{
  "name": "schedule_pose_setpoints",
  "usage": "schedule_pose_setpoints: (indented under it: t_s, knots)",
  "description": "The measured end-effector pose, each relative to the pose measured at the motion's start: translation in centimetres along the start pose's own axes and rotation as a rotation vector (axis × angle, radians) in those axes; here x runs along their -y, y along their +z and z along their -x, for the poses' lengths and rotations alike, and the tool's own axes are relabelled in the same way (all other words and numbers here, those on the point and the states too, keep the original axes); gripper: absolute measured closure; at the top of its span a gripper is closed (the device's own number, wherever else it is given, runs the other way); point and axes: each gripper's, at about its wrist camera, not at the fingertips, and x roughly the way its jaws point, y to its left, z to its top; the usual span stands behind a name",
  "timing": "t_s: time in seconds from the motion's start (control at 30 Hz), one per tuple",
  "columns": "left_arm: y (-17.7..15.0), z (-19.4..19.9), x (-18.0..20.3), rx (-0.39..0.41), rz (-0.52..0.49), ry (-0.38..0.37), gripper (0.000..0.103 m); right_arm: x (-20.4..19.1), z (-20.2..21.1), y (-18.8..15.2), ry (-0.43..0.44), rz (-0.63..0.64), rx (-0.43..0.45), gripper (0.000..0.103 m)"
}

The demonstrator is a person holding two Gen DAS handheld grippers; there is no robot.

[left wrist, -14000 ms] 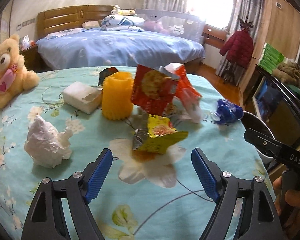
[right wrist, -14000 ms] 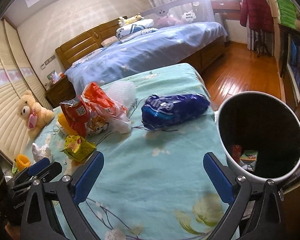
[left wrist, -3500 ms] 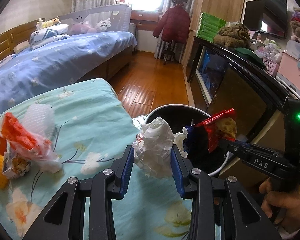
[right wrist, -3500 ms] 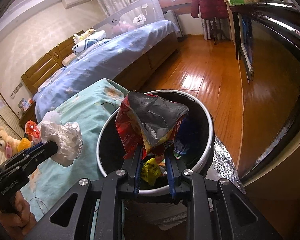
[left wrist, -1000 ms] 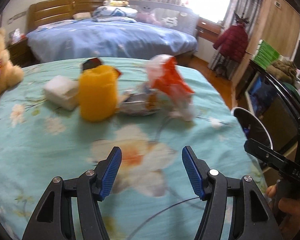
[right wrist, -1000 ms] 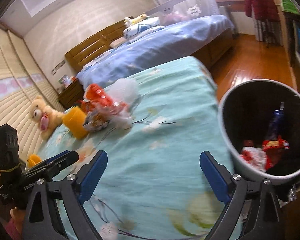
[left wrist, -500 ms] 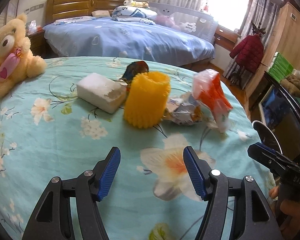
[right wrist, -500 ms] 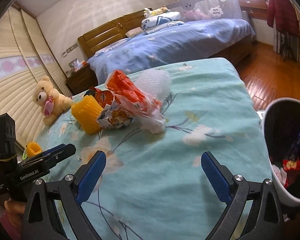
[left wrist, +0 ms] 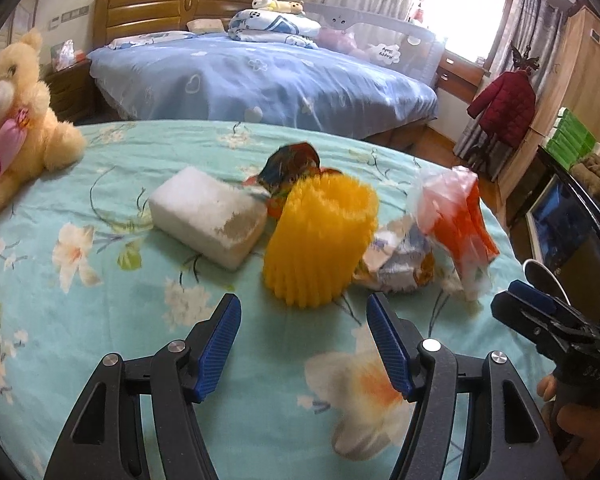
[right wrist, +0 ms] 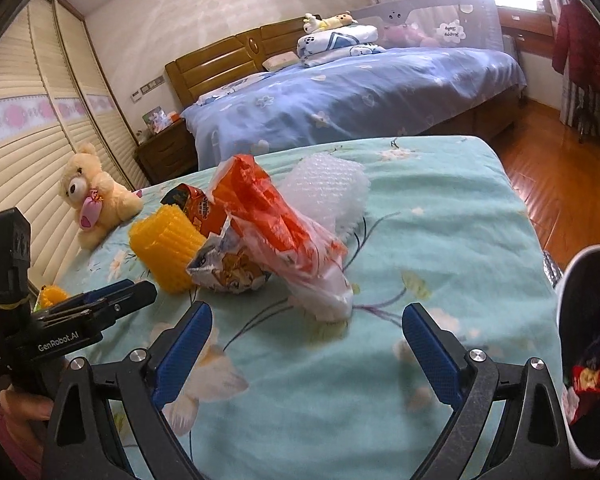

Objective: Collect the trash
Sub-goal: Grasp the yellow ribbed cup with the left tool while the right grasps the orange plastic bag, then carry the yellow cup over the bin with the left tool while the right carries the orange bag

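Left wrist view: left tongs (left wrist: 302,344) released, blue pads spread with nothing between them, hovering above the desk (left wrist: 100,320) with its teal floral cloth. Just ahead of the tips stands the yellow foam sleeve (left wrist: 320,240), upright. To its left lies a white foam block (left wrist: 208,220), close to the sleeve, possibly touching. A dark snack wrapper (left wrist: 290,168) pokes up behind both. To the sleeve's right lies a crumpled printed wrapper (left wrist: 400,264), touching the sleeve's base, and beyond it an orange-and-clear plastic bag (left wrist: 456,220). Teddy bear (left wrist: 16,120) sits at the desk's far left edge. Right tongs (left wrist: 540,320) enter from the right edge, held by a hand (left wrist: 580,408); their state is not readable from this angle.

Right wrist view: right tongs (right wrist: 306,344) released, pads wide apart and empty. The orange-and-clear plastic bag (right wrist: 284,232) lies straight ahead, leaning on a bubble-wrap piece (right wrist: 332,188) behind it. The crumpled printed wrapper (right wrist: 228,268) sits at the bag's left foot, with the yellow foam sleeve (right wrist: 168,244) further left. Trash bin (right wrist: 572,280) stands at the right edge beside the desk, with wrappers inside, blurred. Left tongs (right wrist: 112,300) are at lower left.
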Motion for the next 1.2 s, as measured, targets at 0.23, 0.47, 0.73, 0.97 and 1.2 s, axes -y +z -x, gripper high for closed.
schedule_pose_setpoints:
  t_s: [0.23, 0.47, 0.73, 0.97, 1.2]
  knots:
    - [1.0, -1.6, 0.5, 0.017, -0.033, -0.003, 0.040, -0.4, -1.6, 1.3, -0.027, 0.046, 0.004, 0.016]
    - [0.8, -3.0, 0.7, -0.001, -0.055, -0.016, 0.076, -0.7, -1.9, 1.1, -0.054, 0.056, -0.017, 0.064]
    - [-0.1, -0.6, 0.0, 0.040, -0.048, -0.033, 0.079, -0.5, 0.7, -0.5, -0.029, 0.015, -0.002, 0.074]
    - [-1.3, 1.2, 0.4, 0.046, -0.055, -0.075, 0.080, 0.5, 3.0, -1.7, -0.026, -0.047, 0.017, 0.075]
    - [-2.1, 2.0, 2.6, 0.028, -0.101, -0.130, 0.080, 1.7, 5.1, -2.8, -0.046, -0.087, 0.034, 0.075]
